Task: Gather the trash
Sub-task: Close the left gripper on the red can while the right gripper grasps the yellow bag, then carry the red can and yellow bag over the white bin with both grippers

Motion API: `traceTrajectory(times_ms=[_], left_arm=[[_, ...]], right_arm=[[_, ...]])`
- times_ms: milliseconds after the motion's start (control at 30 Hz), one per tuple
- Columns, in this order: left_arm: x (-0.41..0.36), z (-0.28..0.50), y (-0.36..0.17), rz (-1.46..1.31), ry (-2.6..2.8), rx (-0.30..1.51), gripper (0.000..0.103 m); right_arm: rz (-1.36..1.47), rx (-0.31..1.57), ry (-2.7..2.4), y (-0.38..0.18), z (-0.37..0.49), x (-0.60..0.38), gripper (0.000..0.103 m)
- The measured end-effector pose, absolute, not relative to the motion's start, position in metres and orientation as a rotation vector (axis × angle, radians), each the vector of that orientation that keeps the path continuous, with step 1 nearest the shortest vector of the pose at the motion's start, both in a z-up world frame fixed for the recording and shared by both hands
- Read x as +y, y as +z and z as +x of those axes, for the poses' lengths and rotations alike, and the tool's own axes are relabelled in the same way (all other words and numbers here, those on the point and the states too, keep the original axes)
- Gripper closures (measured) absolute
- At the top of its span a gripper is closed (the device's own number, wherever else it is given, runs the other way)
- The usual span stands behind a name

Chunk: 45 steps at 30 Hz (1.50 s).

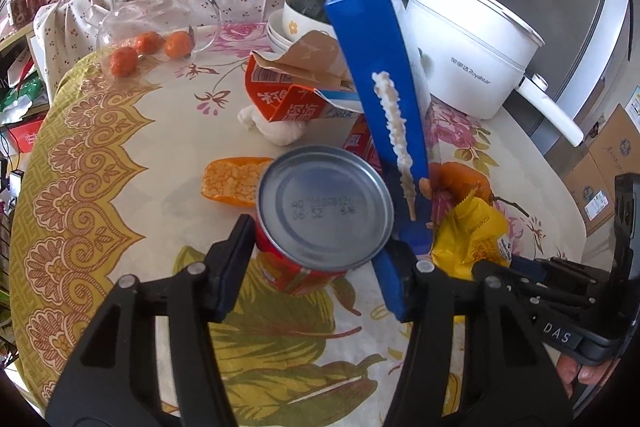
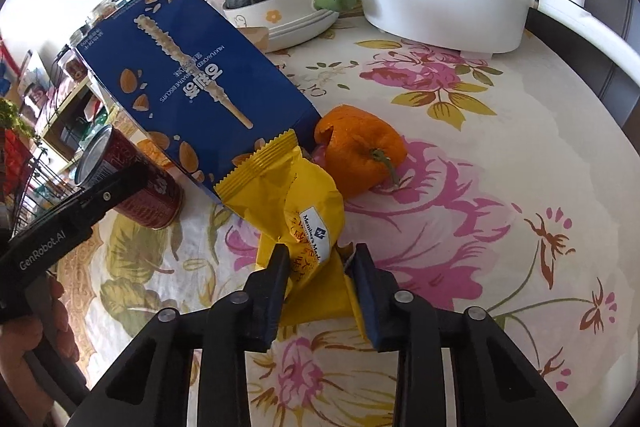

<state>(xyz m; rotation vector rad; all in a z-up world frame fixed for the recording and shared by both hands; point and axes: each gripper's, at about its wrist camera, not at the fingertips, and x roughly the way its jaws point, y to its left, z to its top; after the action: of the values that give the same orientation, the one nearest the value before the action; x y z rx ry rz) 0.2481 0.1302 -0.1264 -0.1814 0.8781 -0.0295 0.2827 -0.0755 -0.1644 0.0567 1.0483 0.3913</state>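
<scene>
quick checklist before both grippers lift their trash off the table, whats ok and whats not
1. Left gripper around the red can: ok, a finger sits on each side of the can.
2. Can lifted off the tablecloth: cannot tell.
3. Right gripper on the yellow wrapper: ok, the fingers pinch its near end.
4. Blue biscuit box free of the grasps: not ok, it leans beside the can and overlaps the wrapper's far end, so it may tip.
5. Orange peel clear of the wrapper: cannot tell, it lies close behind.
6. Two grippers apart: ok, but close.
</scene>
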Motion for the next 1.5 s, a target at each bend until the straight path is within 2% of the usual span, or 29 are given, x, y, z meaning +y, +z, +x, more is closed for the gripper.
traceTrajectory(times_ms=[267, 767, 1500], left_arm=[[0.127, 0.232, -0.115, -0.19, -0.052, 0.896, 0.045], [0.081, 0.205, -0.095, -0.176, -0.172, 0.904, 0.045], [-0.061, 0.188, -0.094, -0.105, -0.45, 0.929, 0.045]], right_arm=[[0.054, 1.017, 0.418, -0.141, 0.271, -0.086, 0.086], [0.016, 0.965, 0.407, -0.103, 0.237, -0.124, 0.086], [0.121, 1.042, 0.078, -0.097, 0.188, -0.293, 0.086]])
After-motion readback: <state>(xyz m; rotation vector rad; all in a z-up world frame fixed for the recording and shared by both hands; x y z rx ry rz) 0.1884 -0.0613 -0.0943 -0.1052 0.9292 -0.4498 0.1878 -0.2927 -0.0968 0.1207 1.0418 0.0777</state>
